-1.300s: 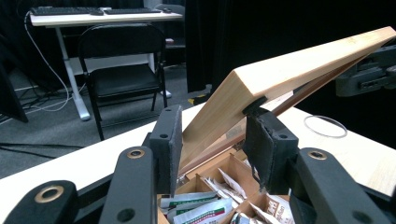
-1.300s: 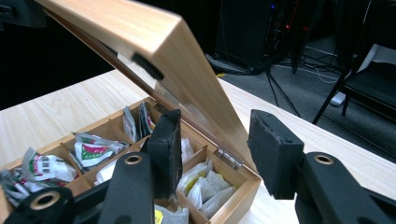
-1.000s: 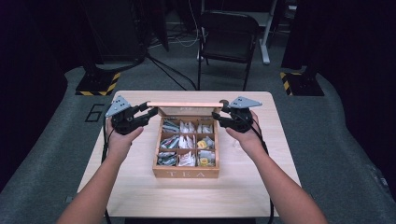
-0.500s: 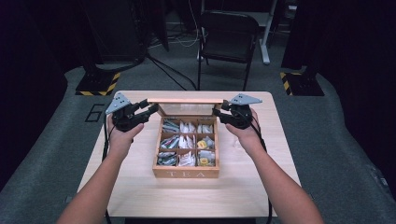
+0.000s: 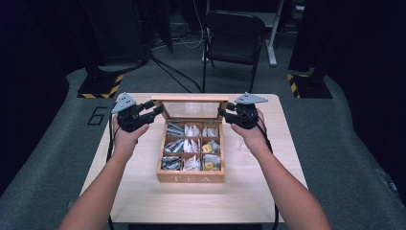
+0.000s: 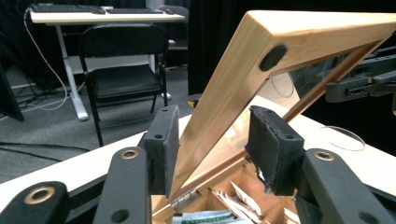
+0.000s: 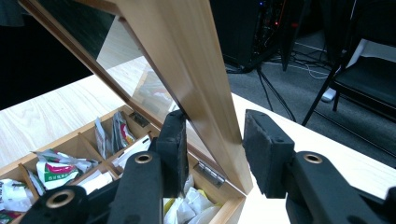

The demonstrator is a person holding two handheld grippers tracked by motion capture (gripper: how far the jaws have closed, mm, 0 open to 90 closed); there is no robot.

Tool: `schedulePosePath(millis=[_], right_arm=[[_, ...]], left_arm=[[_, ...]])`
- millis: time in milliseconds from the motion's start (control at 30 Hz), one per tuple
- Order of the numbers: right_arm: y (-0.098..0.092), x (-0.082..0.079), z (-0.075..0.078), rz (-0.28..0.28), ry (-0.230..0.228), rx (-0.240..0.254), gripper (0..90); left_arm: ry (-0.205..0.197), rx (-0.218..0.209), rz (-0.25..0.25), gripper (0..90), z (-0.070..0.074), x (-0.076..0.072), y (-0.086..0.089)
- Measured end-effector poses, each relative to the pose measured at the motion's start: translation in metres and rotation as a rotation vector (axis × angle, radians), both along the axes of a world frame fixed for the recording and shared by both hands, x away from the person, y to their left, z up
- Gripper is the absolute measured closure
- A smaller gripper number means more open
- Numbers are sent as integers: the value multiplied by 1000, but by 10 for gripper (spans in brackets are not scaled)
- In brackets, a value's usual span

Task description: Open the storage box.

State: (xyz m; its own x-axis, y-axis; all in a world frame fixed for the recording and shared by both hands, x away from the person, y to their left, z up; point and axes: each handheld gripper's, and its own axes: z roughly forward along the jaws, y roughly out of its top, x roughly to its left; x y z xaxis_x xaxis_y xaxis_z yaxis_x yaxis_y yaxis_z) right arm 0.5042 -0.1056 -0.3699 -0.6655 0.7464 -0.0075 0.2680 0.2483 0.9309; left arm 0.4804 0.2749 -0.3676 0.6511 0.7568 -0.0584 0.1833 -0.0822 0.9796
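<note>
Tabletop [image 5: 143, 201] carries the tea box [image 5: 191, 178]; its glass lid [image 5: 196, 109] stands nearly upright at the back. Left claw [image 5: 155, 108] and right claw [image 5: 224, 110] straddle the lid's side rails, pads apart, gripping nothing. Best move both together, evenly.

Left gripper [image 5: 154, 109] and right gripper [image 5: 224, 112]: wearing black bodies, grey three-cornered plates, brass-ringed screws, frayed foam pads, trailing black cables.

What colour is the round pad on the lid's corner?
Black, on the light wooden lid; the left gripper view shows it best.
</note>
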Motion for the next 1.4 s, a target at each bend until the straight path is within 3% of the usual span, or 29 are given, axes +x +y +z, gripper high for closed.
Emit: schedulePosePath(millis=[300, 567, 900, 1033, 1400], right_arm=[[0, 3, 0, -4, 2, 18, 601], [1, 9, 3, -15, 5, 6, 608], [1, 16, 3, -17, 4, 27, 609], [1, 18, 1, -20, 17, 40, 603], [2, 31, -12, -26, 55, 16, 584]], left_arm=[[26, 5, 20, 576, -7, 10, -2], [35, 34, 33, 600, -2, 16, -4], [30, 10, 44, 601, -3, 22, -5], [34, 24, 46, 604, -1, 25, -5], [42, 28, 49, 608, 2, 32, -6]])
